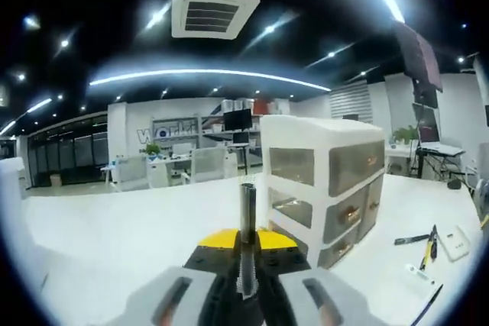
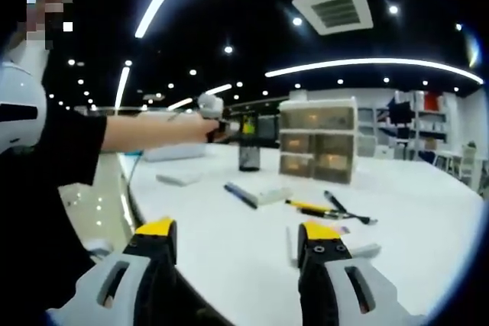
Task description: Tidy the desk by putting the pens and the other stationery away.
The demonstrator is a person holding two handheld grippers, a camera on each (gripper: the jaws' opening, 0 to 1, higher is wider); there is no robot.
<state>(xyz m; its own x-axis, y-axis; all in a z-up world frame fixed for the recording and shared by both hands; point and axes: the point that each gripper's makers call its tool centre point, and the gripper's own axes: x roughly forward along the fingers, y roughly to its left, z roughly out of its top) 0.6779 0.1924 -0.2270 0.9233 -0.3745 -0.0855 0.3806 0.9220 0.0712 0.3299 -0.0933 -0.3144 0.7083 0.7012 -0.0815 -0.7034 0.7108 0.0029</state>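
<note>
The left claw (image 1: pixel 246 284) is pinching a dark, slim pen-like stick (image 1: pixel 247 227) that stands straight up between its yellow-tipped jaws. Just past it, in the left gripper view, a white drawer unit (image 1: pixel 325 188) with smoky translucent drawer fronts stands on the white surface (image 1: pixel 114 227). Toward the surface's right-hand edge in that view lie a black marker (image 1: pixel 411 240), a yellow-and-black pen (image 1: pixel 432 243), a white eraser-like block (image 1: pixel 455 242), and nearer the edge a thin black pen (image 1: pixel 425 301).

The right claw (image 2: pixel 238 253) is spread wide, its jaws well apart with nothing between them, hovering over the near edge of the surface (image 2: pixel 428 211). Right by its right jaw lies a small flat white piece (image 2: pixel 365 250). Further in, around the middle of the surface, lie a dark blue pen (image 2: pixel 240 195), a white eraser (image 2: pixel 273 195) just beside it, a yellow pen (image 2: pixel 311 207) and a black pen (image 2: pixel 344 208) crossing close to it. Beyond these stands a dark mesh pen cup (image 2: pixel 248 154), upright, and to its right the drawer unit (image 2: pixel 319 141). A flat white pad (image 2: pixel 177 178) lies toward the left edge. The person's arm (image 2: pixel 153 129) in a black sleeve reaches across from the left of the right gripper view, carrying the left claw (image 2: pixel 218 127) just above and beside the pen cup; whether it touches the cup I cannot tell.
</note>
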